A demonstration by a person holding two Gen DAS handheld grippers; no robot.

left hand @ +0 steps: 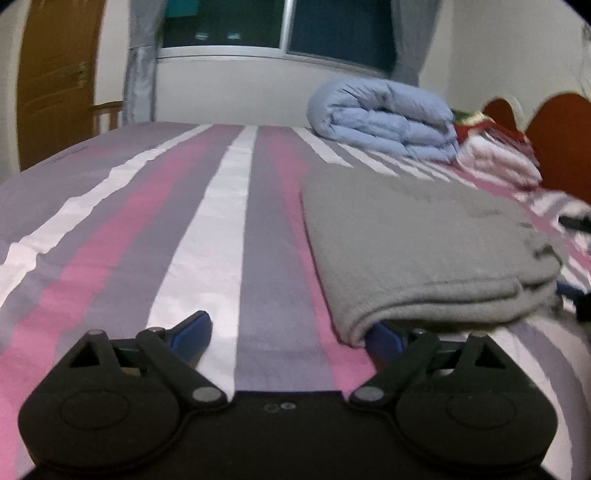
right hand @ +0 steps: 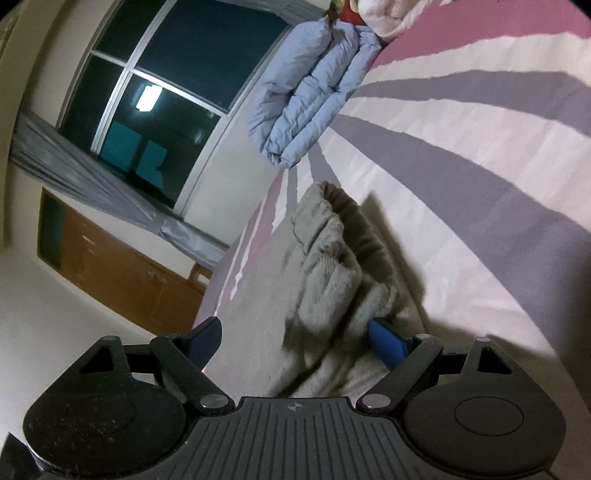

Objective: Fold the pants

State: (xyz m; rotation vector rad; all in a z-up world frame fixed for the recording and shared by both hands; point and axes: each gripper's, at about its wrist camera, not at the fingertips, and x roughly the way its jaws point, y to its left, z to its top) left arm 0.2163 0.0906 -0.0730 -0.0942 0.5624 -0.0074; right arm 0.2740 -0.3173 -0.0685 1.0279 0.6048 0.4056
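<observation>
Lying folded on striped bed [left hand: 229, 206], grey pants [left hand: 417, 236], both hand-held grippers released, dark window [left hand: 332, 26] behind

Grey pants [left hand: 413, 236] – pink, white, purple-grey striped sheet [left hand: 207, 229].

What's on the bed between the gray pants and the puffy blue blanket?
Nothing but bare striped bedsheet. In the left wrist view, the folded gray pants lie nearer, the blue blanket sits farther back, and only sheet shows between them.
</observation>
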